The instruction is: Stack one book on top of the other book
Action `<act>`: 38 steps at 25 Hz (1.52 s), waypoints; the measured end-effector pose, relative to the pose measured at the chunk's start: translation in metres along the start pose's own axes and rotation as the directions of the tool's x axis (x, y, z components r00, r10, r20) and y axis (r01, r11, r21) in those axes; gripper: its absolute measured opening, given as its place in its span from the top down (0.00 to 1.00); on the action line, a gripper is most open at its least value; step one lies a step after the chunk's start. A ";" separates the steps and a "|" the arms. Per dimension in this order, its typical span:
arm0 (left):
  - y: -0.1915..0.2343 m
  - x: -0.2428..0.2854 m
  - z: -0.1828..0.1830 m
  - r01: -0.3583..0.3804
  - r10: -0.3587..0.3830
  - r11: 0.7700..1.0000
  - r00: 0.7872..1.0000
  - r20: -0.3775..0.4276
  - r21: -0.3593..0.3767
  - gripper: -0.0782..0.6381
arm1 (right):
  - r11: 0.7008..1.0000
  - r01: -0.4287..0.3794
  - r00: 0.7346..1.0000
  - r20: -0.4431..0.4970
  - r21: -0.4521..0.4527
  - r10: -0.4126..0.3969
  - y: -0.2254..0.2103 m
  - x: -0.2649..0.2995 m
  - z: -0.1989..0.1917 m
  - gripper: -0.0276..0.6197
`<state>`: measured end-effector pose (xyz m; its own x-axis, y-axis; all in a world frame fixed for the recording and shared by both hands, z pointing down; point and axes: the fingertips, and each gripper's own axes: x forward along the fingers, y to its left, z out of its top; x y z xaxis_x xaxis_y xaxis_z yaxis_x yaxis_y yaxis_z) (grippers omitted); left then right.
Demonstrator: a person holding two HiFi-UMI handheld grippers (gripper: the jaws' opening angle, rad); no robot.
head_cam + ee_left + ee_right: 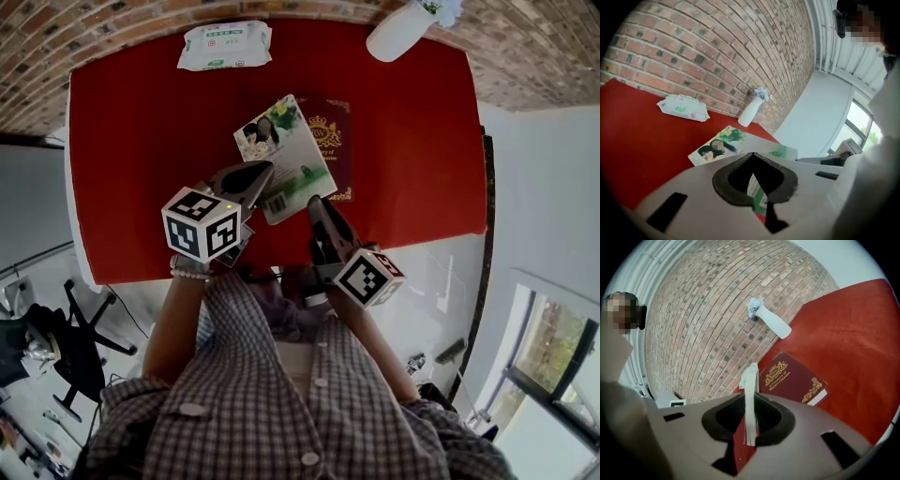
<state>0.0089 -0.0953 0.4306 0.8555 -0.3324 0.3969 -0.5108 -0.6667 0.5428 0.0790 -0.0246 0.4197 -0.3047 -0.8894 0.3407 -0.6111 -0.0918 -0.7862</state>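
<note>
A thin book with a light picture cover point(281, 155) is tilted over the left part of a maroon book point(336, 141) that lies flat on the red table point(141, 141). My right gripper point(314, 204) is shut on the light book's near right corner. In the right gripper view the book's white page edge point(750, 418) stands between the jaws of the right gripper point(751, 394), with the maroon book point(792, 378) beyond. My left gripper point(255, 173) hovers at the light book's near left edge, shut and empty. In the left gripper view the left gripper point(751, 153) has its tips together above the cover point(723, 143).
A pack of wipes point(225, 45) lies at the table's far left by the brick wall. A white bottle point(398, 33) stands at the far right. The table's near edge point(281, 267) is just in front of the person. An office chair point(75, 347) stands on the floor at lower left.
</note>
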 end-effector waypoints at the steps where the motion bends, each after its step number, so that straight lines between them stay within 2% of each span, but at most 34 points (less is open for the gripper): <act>1: 0.005 -0.003 -0.004 -0.027 0.027 1.000 0.999 -0.021 0.015 0.88 | 1.000 0.004 1.000 0.004 -0.001 -0.004 -0.004 -0.001 0.004 0.86; 3: 0.020 -0.010 -0.018 -0.095 0.098 0.995 0.992 -0.074 0.038 0.88 | 1.000 0.012 1.000 0.002 -0.006 -0.012 -0.011 -0.004 0.010 0.86; 5: 0.038 -0.019 -0.037 -0.169 0.171 0.985 0.976 -0.131 0.031 0.88 | 1.000 0.013 1.000 -0.005 -0.001 -0.013 -0.019 -0.005 0.013 0.86; 7: 0.052 -0.021 -0.055 -0.208 0.200 0.978 0.962 -0.184 -0.026 0.88 | 1.000 0.010 1.000 -0.013 0.009 -0.010 -0.025 -0.005 0.015 0.86; 9: 0.056 -0.016 -0.067 -0.209 0.184 0.972 0.961 -0.209 -0.109 0.88 | 1.000 0.009 1.000 -0.021 0.020 -0.008 -0.029 -0.005 0.015 0.86; 11: 0.055 -0.008 -0.070 -0.202 0.166 0.964 0.966 -0.198 -0.175 0.88 | 1.000 0.009 0.999 -0.034 0.028 -0.008 -0.032 -0.005 0.014 0.86; 13: 0.054 0.000 -0.069 -0.200 0.165 0.959 0.970 -0.178 -0.200 0.88 | 1.000 0.010 0.999 -0.050 0.025 -0.009 -0.035 -0.004 0.014 0.86; 17: 0.052 0.007 -0.067 -0.203 0.172 0.956 0.973 -0.156 -0.213 0.88 | 1.000 0.020 0.996 -0.088 -0.023 -0.022 -0.041 -0.004 0.015 0.86; 21: 0.049 0.012 -0.060 -0.204 0.181 0.951 0.977 -0.115 -0.232 0.88 | 0.995 0.060 0.987 -0.141 -0.077 -0.071 -0.052 -0.008 0.014 0.85; 23: 0.047 0.016 -0.055 -0.202 0.183 0.953 0.978 -0.103 -0.225 0.88 | 0.992 0.082 0.979 -0.178 -0.095 -0.098 -0.061 -0.011 0.011 0.83; 25: 0.045 0.020 -0.051 -0.195 0.178 0.956 0.979 -0.095 -0.219 0.88 | 0.985 0.086 0.959 -0.255 -0.151 -0.123 -0.068 -0.013 0.004 0.82; 27: 0.044 0.021 -0.046 -0.181 0.167 0.958 0.983 -0.081 -0.224 0.88 | 0.959 0.066 0.920 -0.356 -0.275 -0.166 -0.072 -0.020 -0.005 0.83; 29: 0.043 0.020 -0.043 -0.164 0.153 0.959 0.986 -0.063 -0.233 0.88 | 0.906 0.017 0.880 -0.424 -0.424 -0.215 -0.075 -0.032 -0.008 0.85; 30: 0.042 0.020 -0.043 -0.160 0.150 0.959 0.987 -0.059 -0.233 0.88 | 0.875 0.005 0.875 -0.422 -0.483 -0.238 -0.076 -0.038 -0.003 0.85; 32: 0.042 0.019 -0.041 -0.169 0.159 0.960 0.985 -0.060 -0.222 0.88 | 0.829 0.034 0.887 -0.365 -0.559 -0.283 -0.082 -0.044 0.022 0.93; 35: 0.053 0.015 -0.036 -0.225 0.219 0.950 0.974 -0.052 -0.215 0.88 | 0.802 0.112 0.895 -0.291 -0.586 -0.338 -0.111 -0.028 0.059 0.95; 38: 0.065 0.013 -0.033 -0.277 0.270 0.937 0.961 -0.065 -0.211 0.88 | 0.763 0.153 0.878 -0.268 -0.628 -0.397 -0.139 -0.003 0.077 0.95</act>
<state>-0.0157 -0.1205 0.4955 0.6786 -0.4560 0.5758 -0.7340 -0.3920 0.5546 0.2214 -0.0437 0.4887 -0.2211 -0.6242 0.7493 -0.9716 0.0750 -0.2242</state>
